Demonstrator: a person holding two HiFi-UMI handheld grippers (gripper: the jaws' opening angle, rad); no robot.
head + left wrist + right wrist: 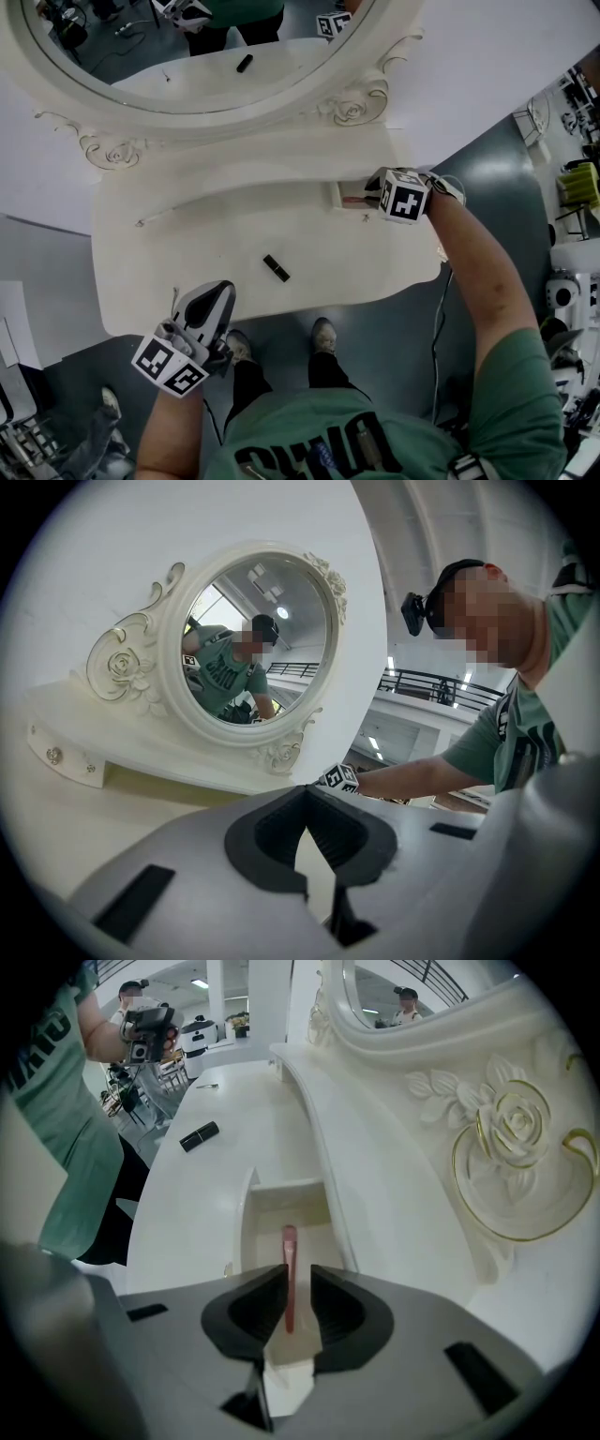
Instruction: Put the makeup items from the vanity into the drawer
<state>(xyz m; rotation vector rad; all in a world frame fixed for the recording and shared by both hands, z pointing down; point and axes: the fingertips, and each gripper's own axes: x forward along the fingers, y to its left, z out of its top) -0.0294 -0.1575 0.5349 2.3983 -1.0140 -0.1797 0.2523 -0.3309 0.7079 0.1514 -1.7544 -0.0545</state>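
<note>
Right gripper (298,1274): jaws slightly apart over the open drawer (281,1194), pink makeup pencil (289,1241) lying loose between them. Left gripper (306,788): jaws together.

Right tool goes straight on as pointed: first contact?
Likely the slim pink makeup stick in the open white drawer, showing between the jaws of the right tool; its floor beyond. Depth unclear.

I log: vanity (187,244) cream-white; rose (511,1129), at 3 o'clock in the right gripper view, edged in gold. Drawer (281,1199) cream inside, pencil (289,1269) in it pinkish-red. Tube (276,268), at the vanity's 6 o'clock, black. Left gripper (217,289) and right gripper (296,1283) grey, pads (251,1309) black, cubes (405,199) in black-and-white squares. Shirt (309,431) green; floor (375,347) dark slate.
</note>
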